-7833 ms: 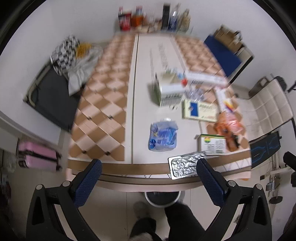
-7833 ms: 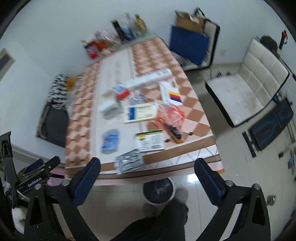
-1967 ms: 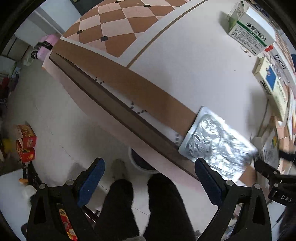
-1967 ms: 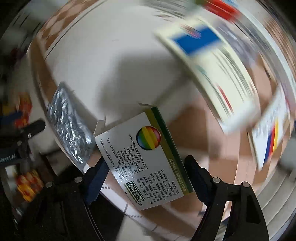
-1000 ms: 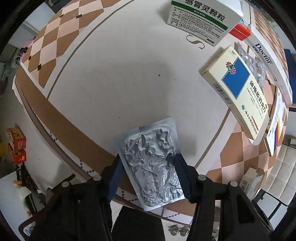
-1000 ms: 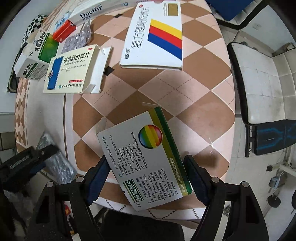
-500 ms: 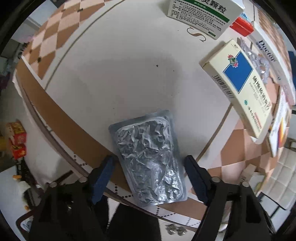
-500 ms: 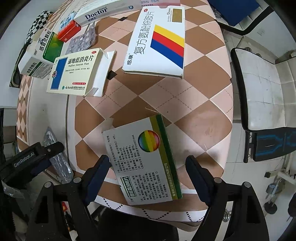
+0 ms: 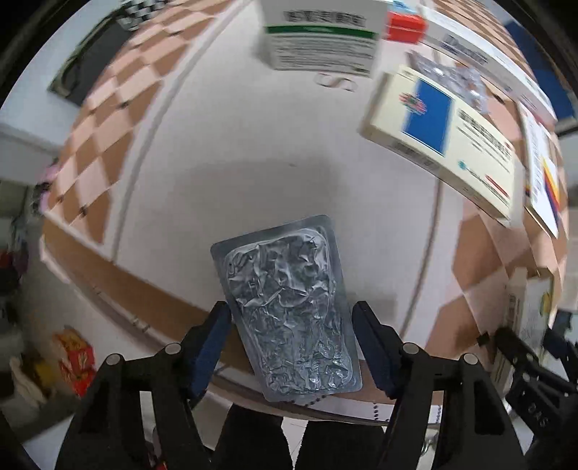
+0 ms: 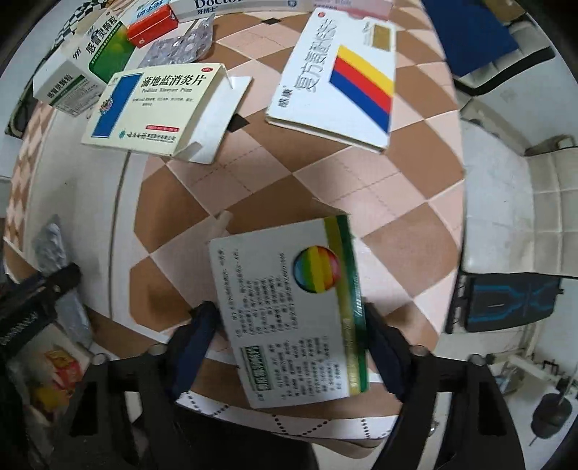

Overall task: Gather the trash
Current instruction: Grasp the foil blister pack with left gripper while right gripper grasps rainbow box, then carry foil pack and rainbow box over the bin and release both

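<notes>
A crumpled silver blister pack (image 9: 289, 307) lies at the table's front edge between the fingers of my left gripper (image 9: 290, 330), which has closed in on its two long sides. A white medicine box with a rainbow circle and green stripe (image 10: 292, 318) sits between the fingers of my right gripper (image 10: 289, 336), whose pads press its sides. The blister pack and left gripper also show at the left of the right wrist view (image 10: 54, 260).
On the checkered table (image 10: 289, 162) lie a cream box with a blue panel (image 10: 155, 112), a white box with yellow, red and blue stripes (image 10: 343, 76), a green-and-white box (image 9: 321, 39), a small red box (image 10: 151, 25) and another blister sheet (image 10: 180, 48). A white chair (image 10: 513, 202) stands to the right.
Both grippers have narrowed over the last half second: the left one onto the blister pack, the right one onto the rainbow box. The left view is motion-blurred.
</notes>
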`<move>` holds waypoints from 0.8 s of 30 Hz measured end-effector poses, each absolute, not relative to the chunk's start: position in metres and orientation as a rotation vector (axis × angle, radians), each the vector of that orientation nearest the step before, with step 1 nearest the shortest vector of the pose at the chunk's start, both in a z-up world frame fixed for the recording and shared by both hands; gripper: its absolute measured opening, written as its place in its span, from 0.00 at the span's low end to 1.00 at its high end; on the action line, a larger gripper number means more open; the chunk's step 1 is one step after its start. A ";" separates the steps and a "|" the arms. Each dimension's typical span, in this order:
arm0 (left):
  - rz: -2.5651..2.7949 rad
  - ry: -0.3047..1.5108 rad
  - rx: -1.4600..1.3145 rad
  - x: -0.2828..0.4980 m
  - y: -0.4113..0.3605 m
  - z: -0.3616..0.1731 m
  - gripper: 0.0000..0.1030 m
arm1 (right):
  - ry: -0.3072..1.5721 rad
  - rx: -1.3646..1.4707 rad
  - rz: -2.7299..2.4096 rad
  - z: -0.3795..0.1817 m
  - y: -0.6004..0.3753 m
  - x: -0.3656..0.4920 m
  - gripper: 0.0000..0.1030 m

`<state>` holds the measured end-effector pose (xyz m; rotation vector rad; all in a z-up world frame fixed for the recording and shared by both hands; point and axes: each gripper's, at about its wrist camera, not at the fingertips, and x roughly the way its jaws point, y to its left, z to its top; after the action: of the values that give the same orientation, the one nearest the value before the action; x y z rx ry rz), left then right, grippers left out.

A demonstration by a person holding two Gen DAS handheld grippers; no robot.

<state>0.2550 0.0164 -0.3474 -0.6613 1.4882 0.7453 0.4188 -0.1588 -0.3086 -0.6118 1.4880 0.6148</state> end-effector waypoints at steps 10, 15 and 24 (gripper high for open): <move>0.737 1.456 -0.760 0.249 0.023 -0.353 0.63 | 1.490 -0.636 0.605 -0.310 -0.156 0.415 0.72; 0.717 1.429 -0.696 0.248 0.011 -0.324 0.63 | 1.450 -0.629 0.622 -0.310 -0.157 0.412 0.69; 0.645 1.305 -0.506 0.233 -0.025 -0.249 0.63 | 1.355 -0.475 0.618 -0.262 -0.180 0.383 0.69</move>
<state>0.2329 -0.0253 -0.2493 -0.5057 1.3054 0.6451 0.3827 -0.1796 -0.2619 -0.4753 1.3548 0.6183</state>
